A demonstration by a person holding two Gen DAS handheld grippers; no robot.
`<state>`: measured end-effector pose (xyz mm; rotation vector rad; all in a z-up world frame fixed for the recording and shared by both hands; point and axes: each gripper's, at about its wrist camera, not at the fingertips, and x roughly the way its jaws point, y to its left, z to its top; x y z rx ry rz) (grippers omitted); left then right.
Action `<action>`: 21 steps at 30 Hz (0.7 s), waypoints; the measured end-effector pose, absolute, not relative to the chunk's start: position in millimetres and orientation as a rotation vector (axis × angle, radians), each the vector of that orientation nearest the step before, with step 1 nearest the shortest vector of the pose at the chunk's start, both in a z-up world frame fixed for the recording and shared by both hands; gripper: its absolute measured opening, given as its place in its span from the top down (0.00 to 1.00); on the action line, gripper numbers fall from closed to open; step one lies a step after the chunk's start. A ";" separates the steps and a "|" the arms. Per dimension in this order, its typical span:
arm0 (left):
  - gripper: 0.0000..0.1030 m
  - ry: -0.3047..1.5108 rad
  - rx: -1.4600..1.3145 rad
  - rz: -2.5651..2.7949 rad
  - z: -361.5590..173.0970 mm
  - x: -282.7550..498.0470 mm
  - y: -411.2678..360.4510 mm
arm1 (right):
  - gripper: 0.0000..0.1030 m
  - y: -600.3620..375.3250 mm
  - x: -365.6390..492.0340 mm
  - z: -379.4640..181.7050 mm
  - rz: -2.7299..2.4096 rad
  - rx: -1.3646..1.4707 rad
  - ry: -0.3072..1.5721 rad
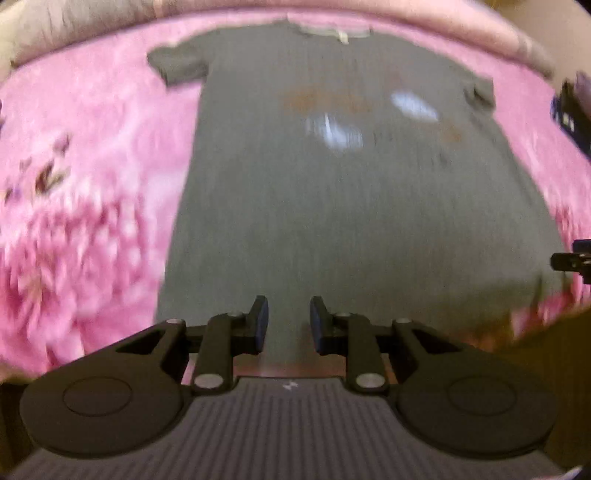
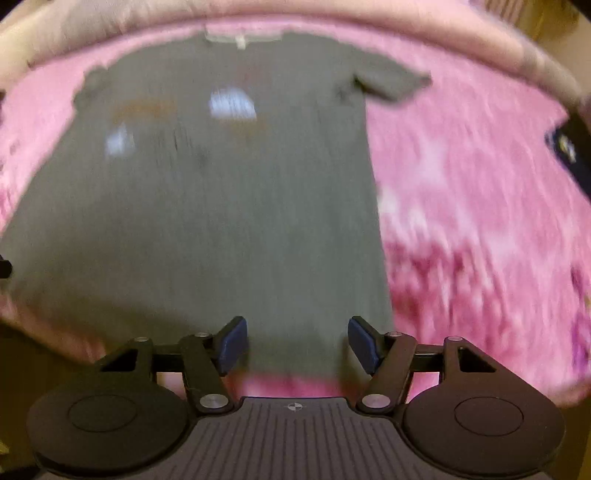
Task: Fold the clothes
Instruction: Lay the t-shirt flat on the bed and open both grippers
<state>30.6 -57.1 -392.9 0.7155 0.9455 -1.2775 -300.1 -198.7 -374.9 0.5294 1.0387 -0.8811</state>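
Shirt (image 1: 332, 206) on pink blanket (image 1: 92, 184), right tongs (image 2: 297, 343) wider

The grey T-shirt (image 1: 351, 192) lies flat on the pink bedspread (image 1: 92, 184), with bare cover free on both sides of it. A dark object (image 2: 570, 155) sits near the right edge of the bed, the one obstacle there.

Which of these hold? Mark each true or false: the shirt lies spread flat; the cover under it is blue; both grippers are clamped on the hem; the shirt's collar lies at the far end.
1. The shirt lies spread flat: true.
2. The cover under it is blue: false, it is pink.
3. Both grippers are clamped on the hem: false, the left gripper and right gripper are open, nothing pinched.
4. The collar lies at the far end: true.
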 end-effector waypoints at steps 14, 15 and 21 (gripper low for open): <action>0.72 1.316 0.873 -1.034 -379.4 69.4 -56.3 | 0.35 -198.6 -303.1 -381.4 -0.987 0.867 1.215; 0.70 1.293 0.863 -1.051 -362.6 72.1 -62.7 | 0.35 -200.7 -300.8 -363.9 -1.008 0.859 1.169; 0.66 1.074 0.771 -1.217 -249.4 73.1 -118.0 | 0.35 -214.1 -251.2 -263.1 -1.077 0.801 0.933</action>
